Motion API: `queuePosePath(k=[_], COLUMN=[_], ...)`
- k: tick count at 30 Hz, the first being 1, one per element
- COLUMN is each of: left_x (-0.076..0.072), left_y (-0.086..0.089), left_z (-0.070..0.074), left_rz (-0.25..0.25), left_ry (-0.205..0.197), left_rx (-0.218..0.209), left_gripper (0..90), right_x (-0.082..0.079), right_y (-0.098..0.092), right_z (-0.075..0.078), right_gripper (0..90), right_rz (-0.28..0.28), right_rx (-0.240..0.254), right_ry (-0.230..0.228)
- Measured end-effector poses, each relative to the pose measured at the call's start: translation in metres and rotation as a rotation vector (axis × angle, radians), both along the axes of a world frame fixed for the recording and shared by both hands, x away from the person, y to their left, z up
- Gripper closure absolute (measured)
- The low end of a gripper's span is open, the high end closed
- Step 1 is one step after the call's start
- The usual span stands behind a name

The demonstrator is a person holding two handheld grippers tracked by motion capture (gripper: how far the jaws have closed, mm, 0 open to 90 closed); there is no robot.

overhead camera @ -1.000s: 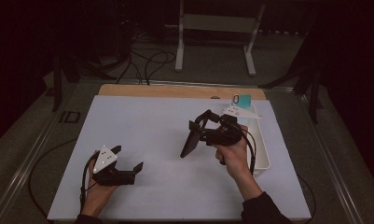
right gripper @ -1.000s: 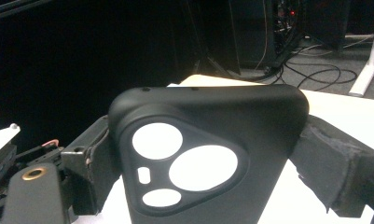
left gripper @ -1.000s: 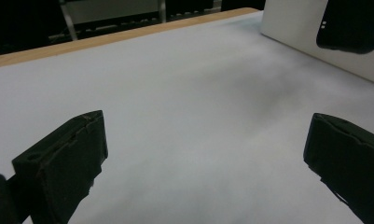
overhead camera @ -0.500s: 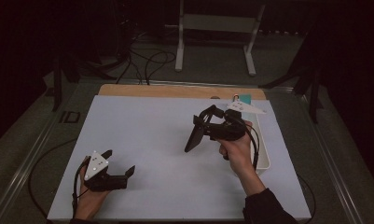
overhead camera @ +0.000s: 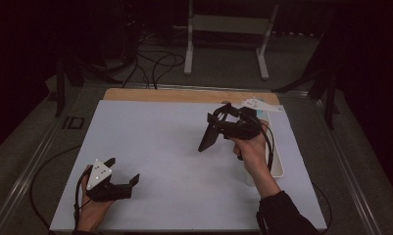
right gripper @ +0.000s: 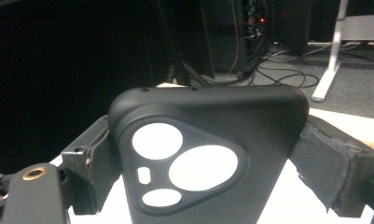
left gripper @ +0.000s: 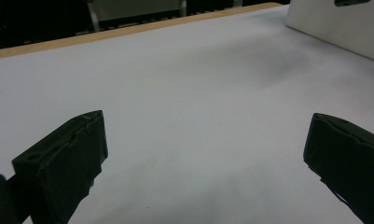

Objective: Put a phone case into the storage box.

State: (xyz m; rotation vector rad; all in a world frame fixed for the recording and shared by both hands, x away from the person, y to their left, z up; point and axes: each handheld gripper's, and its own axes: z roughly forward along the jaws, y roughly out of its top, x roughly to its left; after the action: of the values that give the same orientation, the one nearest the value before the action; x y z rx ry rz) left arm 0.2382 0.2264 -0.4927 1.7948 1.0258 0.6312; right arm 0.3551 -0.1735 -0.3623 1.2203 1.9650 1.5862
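A black phone case with round camera cut-outs is clamped between the two pads of my right gripper. In the high view the case hangs tilted above the right half of the white board, clear of its surface. My left gripper rests low at the board's front left. Its jaws stand wide apart, with only bare white board between them in the left gripper view.
A long white tray lies along the board's right edge, partly behind the right hand; its wall shows far off in the left gripper view. A wooden strip borders the far edge. Cables and a metal stand lie on the floor beyond.
My left gripper has drawn back a little toward the front left corner. The right gripper has shifted slightly farther and to the right, still holding the case.
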Motion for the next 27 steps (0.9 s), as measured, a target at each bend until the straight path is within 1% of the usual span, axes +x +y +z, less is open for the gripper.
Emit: queuePosePath(k=[4,19,27], left_x=[0.0,0.0,-0.001], left_y=[0.001,0.002,0.001], left_z=[0.001,0.001,0.001], left_rz=[0.005,0.012,0.011], left_ry=[-0.003,-0.008,-0.008], left_rx=[-0.002,-0.003,-0.003], left_gripper=[0.0,0.1,0.1], right_x=[0.005,0.019,0.027], right_y=[-0.002,-0.011,-0.015], right_z=[0.003,0.011,0.014], right_gripper=[14.7,14.8,14.8], right_rz=[-0.014,-0.062,-0.089], right_rx=[-0.011,-0.01,-0.024], right_ry=[-0.007,-0.018,-0.025])
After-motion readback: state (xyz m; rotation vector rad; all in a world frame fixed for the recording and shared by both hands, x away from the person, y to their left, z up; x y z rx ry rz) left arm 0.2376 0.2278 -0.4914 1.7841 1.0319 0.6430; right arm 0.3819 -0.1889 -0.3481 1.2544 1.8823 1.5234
